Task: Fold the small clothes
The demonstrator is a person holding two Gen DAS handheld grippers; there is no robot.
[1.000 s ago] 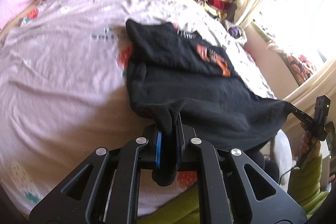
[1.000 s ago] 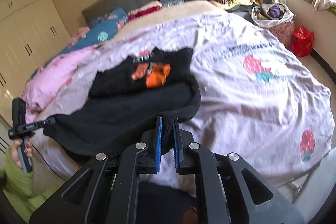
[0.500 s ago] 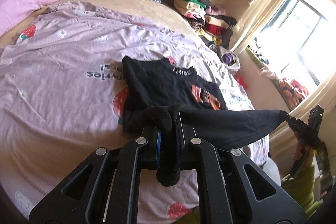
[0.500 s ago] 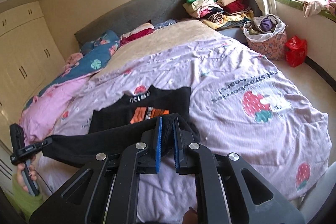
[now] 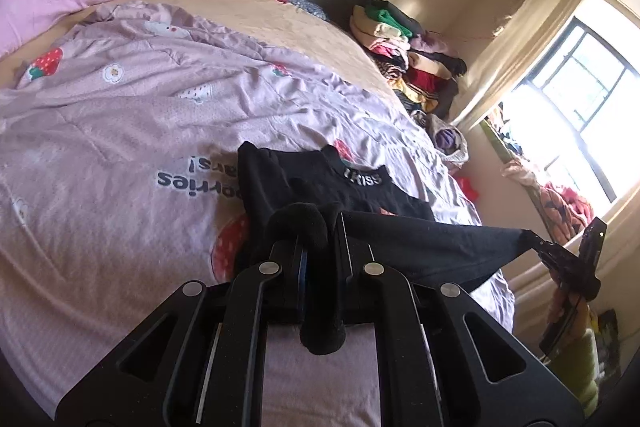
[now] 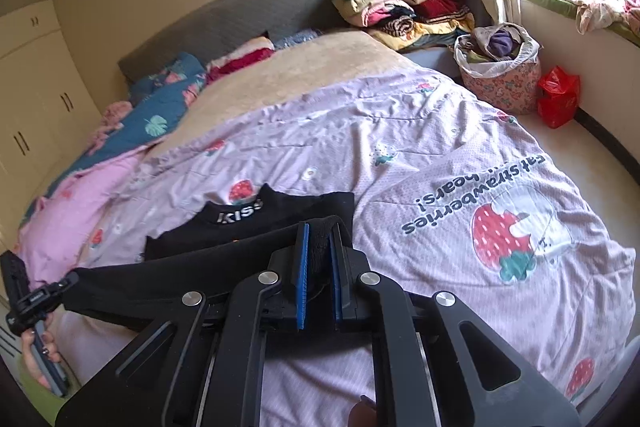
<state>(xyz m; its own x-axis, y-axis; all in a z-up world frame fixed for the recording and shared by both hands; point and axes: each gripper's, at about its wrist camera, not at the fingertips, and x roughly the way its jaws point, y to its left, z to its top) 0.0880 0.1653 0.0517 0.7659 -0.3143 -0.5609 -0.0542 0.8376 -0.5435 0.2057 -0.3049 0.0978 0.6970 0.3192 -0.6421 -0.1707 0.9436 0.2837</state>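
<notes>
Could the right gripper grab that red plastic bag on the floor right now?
Probably not. The right gripper is shut on the black shirt, stretched to the left gripper. The red bag lies beyond the bed, by the far wall.

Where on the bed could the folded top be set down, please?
Free: the lilac strawberry quilt right of the black top, around the big strawberry print, and the beige blanket. Crowded: the clothes pile by the headboard.
</notes>
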